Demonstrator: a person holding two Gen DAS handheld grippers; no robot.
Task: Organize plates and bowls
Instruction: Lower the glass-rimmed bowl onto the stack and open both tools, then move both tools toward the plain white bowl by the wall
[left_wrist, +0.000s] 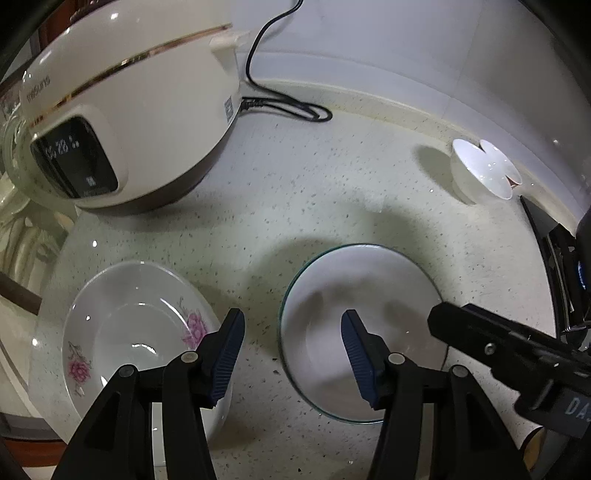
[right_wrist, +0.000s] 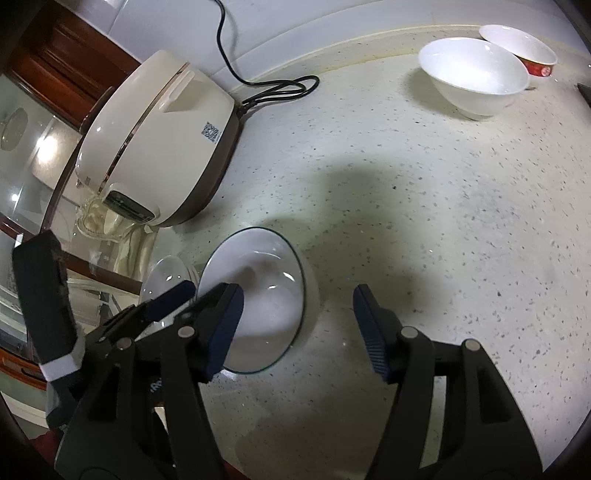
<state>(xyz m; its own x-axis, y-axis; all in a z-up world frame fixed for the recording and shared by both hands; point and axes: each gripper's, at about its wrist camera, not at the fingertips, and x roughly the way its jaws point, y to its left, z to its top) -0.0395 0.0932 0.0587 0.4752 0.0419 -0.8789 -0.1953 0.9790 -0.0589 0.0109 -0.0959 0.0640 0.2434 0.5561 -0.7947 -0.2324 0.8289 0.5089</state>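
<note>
A white bowl with a dark green rim (left_wrist: 360, 295) sits on the speckled counter; it also shows in the right wrist view (right_wrist: 266, 295). A flowered white dish (left_wrist: 129, 332) stands to its left near the counter's edge, and shows partly in the right wrist view (right_wrist: 166, 273). A plain white bowl (right_wrist: 476, 79) and a red-and-white bowl (right_wrist: 532, 55) stand at the far right; the white one also shows in the left wrist view (left_wrist: 480, 171). My left gripper (left_wrist: 291, 354) is open, its right finger over the green-rimmed bowl. My right gripper (right_wrist: 297, 325) is open, straddling that bowl's right rim.
A cream rice cooker (left_wrist: 122, 110) stands at the back left with its black cord (left_wrist: 288, 107) looped on the counter. A glass cup (right_wrist: 92, 221) sits in front of it. The counter's rounded edge runs along the left. A black stove edge (left_wrist: 554, 240) lies right.
</note>
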